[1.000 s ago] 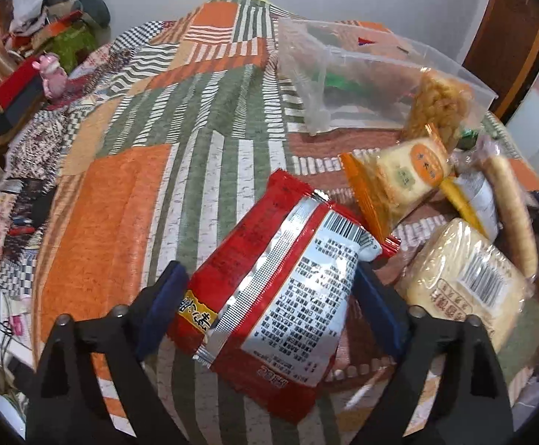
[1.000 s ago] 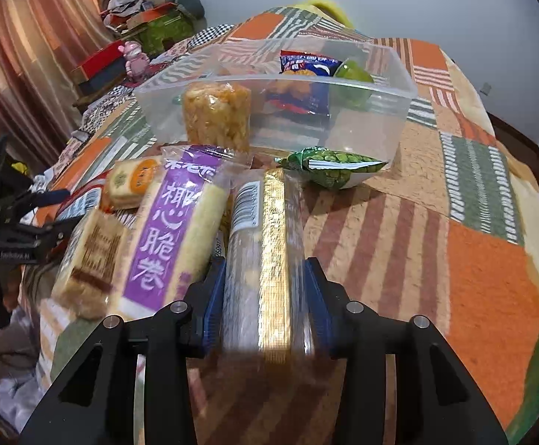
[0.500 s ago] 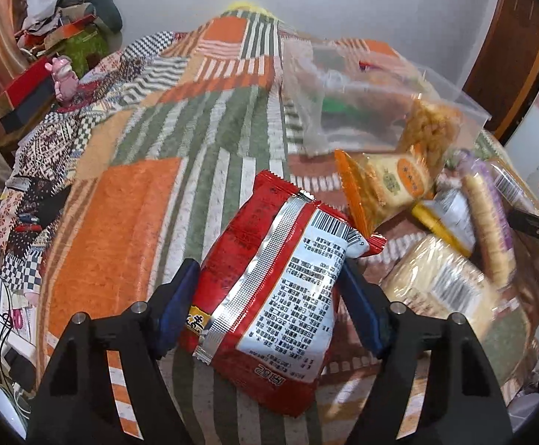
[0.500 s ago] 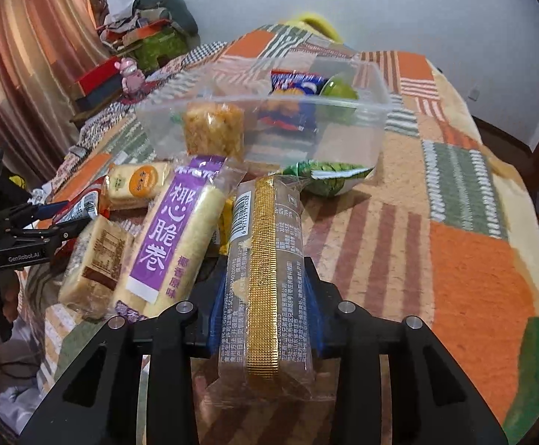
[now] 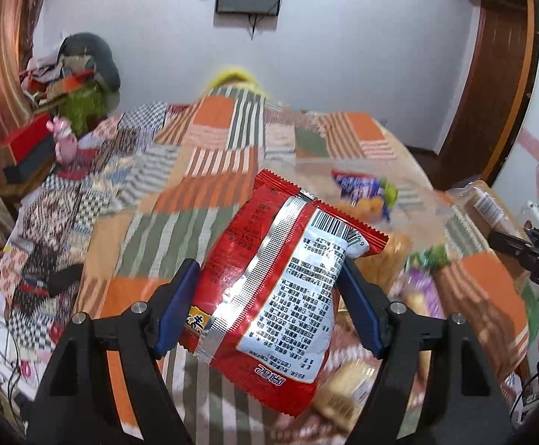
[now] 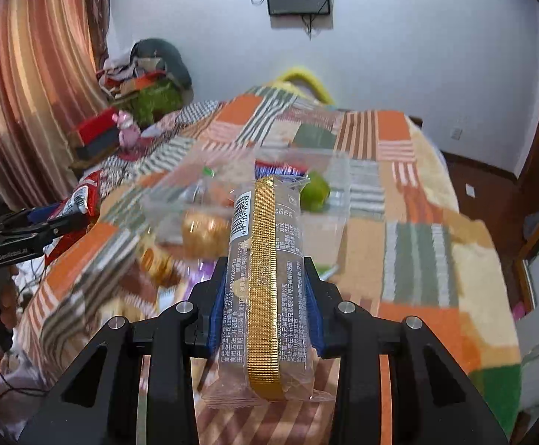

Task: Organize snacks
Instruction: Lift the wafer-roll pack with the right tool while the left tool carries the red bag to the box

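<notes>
My left gripper point(image 5: 269, 304) is shut on a red snack bag point(image 5: 276, 282) with a white barcode panel, held in the air above the patchwork blanket. My right gripper point(image 6: 265, 289) is shut on a long clear biscuit pack with a gold strip point(image 6: 265, 278), lifted and pointing toward the clear plastic bin point(image 6: 336, 185). The bin holds a blue packet point(image 5: 356, 185), a green item point(image 6: 315, 191) and a round golden snack point(image 6: 204, 231). More snacks lie blurred below both grippers point(image 5: 343, 396).
The patchwork blanket point(image 6: 417, 252) covers the bed. A red box and pink toy point(image 6: 121, 129) sit on clutter at far left by the curtain. The left gripper shows in the right wrist view point(image 6: 28, 230); the right gripper shows in the left wrist view point(image 5: 529, 256).
Both grippers have lifted their packs up off the blanket and tilted upward; the wall and TV now show. The snack pile has dropped lower in both views.
</notes>
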Available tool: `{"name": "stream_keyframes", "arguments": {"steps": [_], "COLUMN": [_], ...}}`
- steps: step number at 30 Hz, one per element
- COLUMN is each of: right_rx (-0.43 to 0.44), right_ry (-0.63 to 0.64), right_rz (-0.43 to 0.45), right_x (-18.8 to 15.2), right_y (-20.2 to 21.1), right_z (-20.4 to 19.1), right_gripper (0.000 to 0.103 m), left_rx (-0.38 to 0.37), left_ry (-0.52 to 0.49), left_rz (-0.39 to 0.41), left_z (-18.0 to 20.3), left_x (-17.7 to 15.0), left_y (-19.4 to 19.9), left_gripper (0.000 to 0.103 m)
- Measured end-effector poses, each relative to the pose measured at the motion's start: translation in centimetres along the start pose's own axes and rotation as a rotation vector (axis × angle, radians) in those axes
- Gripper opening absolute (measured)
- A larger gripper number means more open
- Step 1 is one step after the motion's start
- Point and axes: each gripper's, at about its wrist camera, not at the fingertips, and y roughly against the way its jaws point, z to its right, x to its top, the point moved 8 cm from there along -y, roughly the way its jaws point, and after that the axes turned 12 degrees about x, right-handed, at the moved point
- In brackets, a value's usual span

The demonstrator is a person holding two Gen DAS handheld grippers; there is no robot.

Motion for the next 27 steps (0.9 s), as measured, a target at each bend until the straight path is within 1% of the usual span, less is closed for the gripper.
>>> {"name": "stream_keyframes", "arguments": {"steps": [5, 9, 13, 16, 19, 23, 27], "right_rx": [-0.020, -0.035, -0.050, -0.065, -0.079, -0.082, -0.079], "right_ry": [0.000, 0.004, 0.007, 0.001, -0.001, -0.006, -0.001], "right_rz": [0.048, 0.068, 0.069, 0.055, 0.023, -0.034, -0.070], "right_x": [2.8, 5.1, 6.6, 7.3, 7.3, 6.7, 5.9], "right_y": [-0.8, -2.3, -4.1, -5.9, -7.9, -10.3, -11.3], "right_z": [1.1, 1.8, 2.6, 3.4, 4.1, 5.0, 5.1], "right_gripper": [0.033, 0.033, 0.033, 0.033, 0.033, 0.033, 0.034], "left_rx": [-0.019, -0.032, -0.024, -0.024, -0.027, -0.034, -0.041], "left_ry": [-0.010, -0.006, -0.024, -0.040, -0.050, -0.054, -0.055], "left_rz": [0.033, 0.022, 0.010, -0.006, -0.029, -0.071, -0.092], "left_z": [1.8, 3.0, 4.3, 5.2, 6.0, 7.0, 7.4], "left_x": [2.8, 4.3, 5.6, 6.0, 6.2, 5.9, 5.4], "left_y": [-1.1, -3.3, -6.0, -7.9, -9.7, -12.1, -13.5], "left_gripper": [0.075, 0.075, 0.075, 0.075, 0.075, 0.075, 0.076]}}
